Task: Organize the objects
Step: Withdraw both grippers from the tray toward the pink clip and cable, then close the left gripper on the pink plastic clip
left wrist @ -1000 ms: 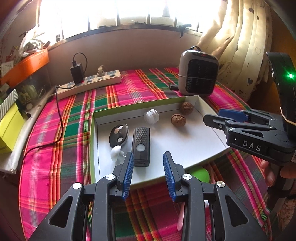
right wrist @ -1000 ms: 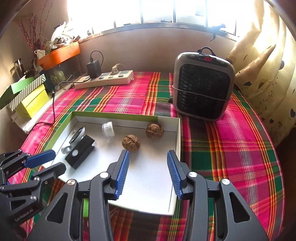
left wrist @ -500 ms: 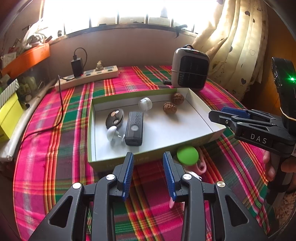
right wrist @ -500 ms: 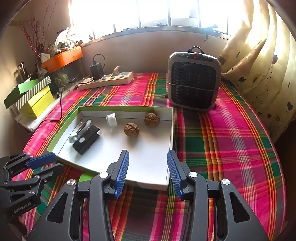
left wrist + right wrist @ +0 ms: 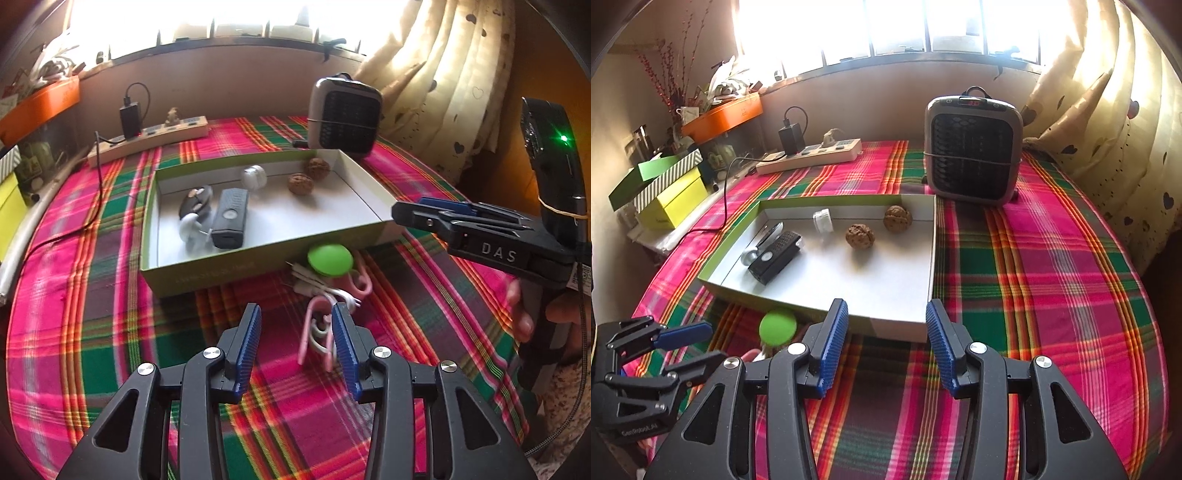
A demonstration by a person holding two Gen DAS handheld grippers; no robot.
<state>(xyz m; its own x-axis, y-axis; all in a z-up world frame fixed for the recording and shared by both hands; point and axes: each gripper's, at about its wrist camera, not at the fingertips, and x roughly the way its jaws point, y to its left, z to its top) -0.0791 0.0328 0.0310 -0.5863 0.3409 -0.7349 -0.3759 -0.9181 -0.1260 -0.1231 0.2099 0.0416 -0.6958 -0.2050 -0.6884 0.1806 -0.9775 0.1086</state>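
**A:** Objects for sorting: how many are in the box (image 5: 373, 221) already?

**B:** Five, as far as I can see. A black remote (image 5: 229, 218), a dark key fob (image 5: 195, 199) with a small white piece (image 5: 189, 229) against it, a white cap (image 5: 253, 177), and two walnuts (image 5: 300, 183) towards the far right corner.

**A:** And what's left out?

**B:** A green disc (image 5: 330, 259) lies on the plaid cloth (image 5: 92, 332), touching or nearly touching the box's near wall. Just in front of it is a tangle of pink clips and white cord (image 5: 325, 317) (too blurred to tell the pieces apart).

**A:** Are the grippers holding anything?

**B:** No. The left gripper (image 5: 296, 347) is over the tangle with its jaws opening; the cord shows between them, but the pads aren't pressing it. The right gripper (image 5: 885, 345) hangs part-open by the box's near right corner, nothing between its fingers.

**A:** So, mostly done?

**B:** I'd judge so. The disc and the tangle remain, with the tangle likely next.
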